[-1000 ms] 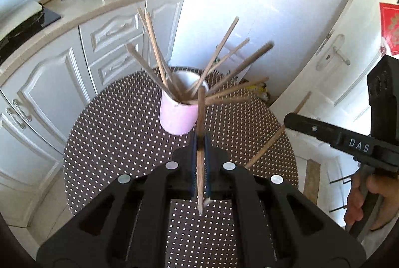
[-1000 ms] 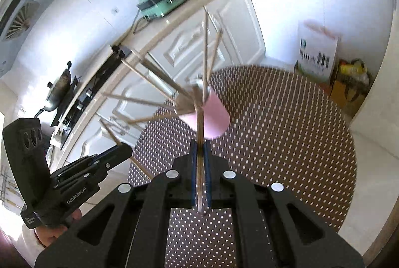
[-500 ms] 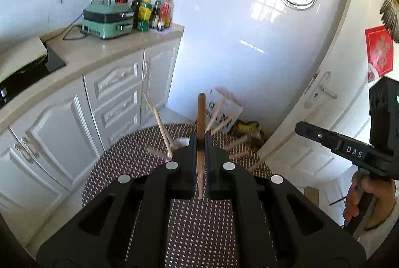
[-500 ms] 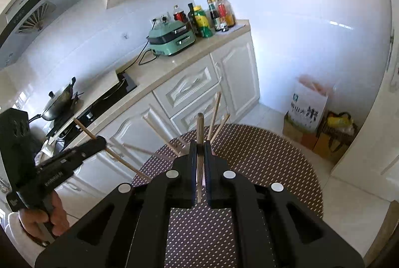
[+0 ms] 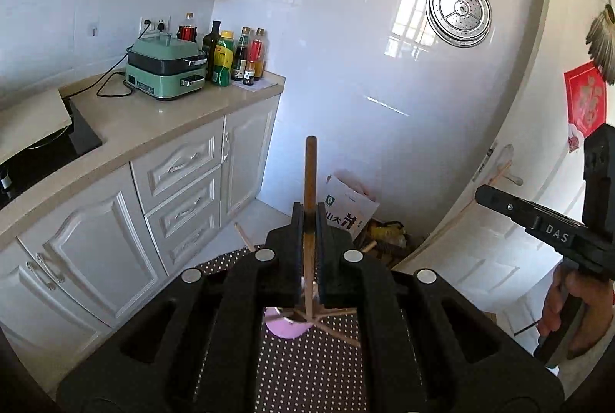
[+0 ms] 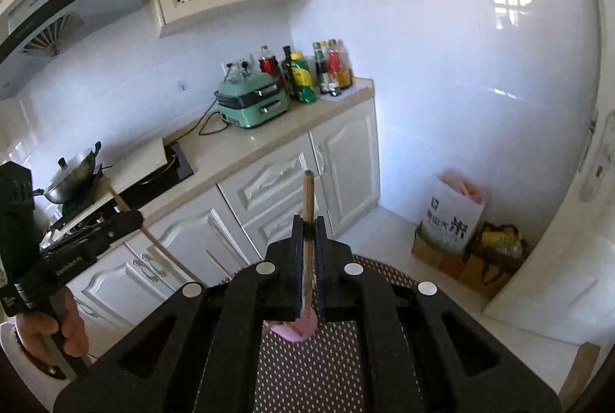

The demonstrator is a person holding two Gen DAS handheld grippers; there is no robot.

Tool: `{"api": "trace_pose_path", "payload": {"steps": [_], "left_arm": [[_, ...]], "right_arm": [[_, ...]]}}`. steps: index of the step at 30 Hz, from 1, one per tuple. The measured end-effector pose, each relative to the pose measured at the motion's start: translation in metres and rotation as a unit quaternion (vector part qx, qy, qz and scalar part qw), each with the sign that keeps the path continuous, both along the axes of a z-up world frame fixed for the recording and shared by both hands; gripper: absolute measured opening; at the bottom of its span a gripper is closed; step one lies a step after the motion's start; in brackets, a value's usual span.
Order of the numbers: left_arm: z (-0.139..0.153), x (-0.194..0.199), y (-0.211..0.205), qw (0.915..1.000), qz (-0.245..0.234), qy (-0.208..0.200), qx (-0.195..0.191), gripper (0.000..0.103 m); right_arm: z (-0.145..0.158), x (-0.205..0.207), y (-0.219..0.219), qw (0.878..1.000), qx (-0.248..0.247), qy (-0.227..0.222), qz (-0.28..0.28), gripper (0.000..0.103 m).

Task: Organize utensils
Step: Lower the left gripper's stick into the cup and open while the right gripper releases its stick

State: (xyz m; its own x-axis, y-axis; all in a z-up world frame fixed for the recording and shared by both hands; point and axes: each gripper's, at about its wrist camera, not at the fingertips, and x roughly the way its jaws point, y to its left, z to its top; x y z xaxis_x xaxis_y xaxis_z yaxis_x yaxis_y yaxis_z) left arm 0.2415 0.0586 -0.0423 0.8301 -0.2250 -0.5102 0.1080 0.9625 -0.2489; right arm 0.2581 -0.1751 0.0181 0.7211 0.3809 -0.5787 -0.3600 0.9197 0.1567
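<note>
white capital letters "das" stand on the black side of the right gripper [image 5: 485, 197], seen from the left wrist camera. the left gripper [image 6: 130, 219] carries a line of small white lettering along its side, too blurred to read. a white paper bag [image 6: 453, 217] on the floor by the wall bears a green square logo and large dark chinese characters. a red wall hanging [image 5: 585, 98] shows a pale character, not legible.
</note>
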Motion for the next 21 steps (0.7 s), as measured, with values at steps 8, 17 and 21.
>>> {"api": "trace_pose_path", "payload": {"steps": [8,17,21], "left_arm": [[-0.022,0.03,-0.003,0.9998,0.007,0.014,0.013,0.006],[-0.06,0.048,-0.012,0.998,0.007,0.05,0.038,0.006],[-0.073,0.048,-0.018,0.9972,0.012,0.061,0.041,0.006]], "right_arm": [[-0.021,0.019,0.033,0.999,-0.036,0.005,0.032,0.004],[-0.059,0.03,0.054,0.995,-0.067,0.046,0.06,0.004],[-0.072,0.034,0.06,0.993,-0.073,0.057,0.076,0.004]]}}
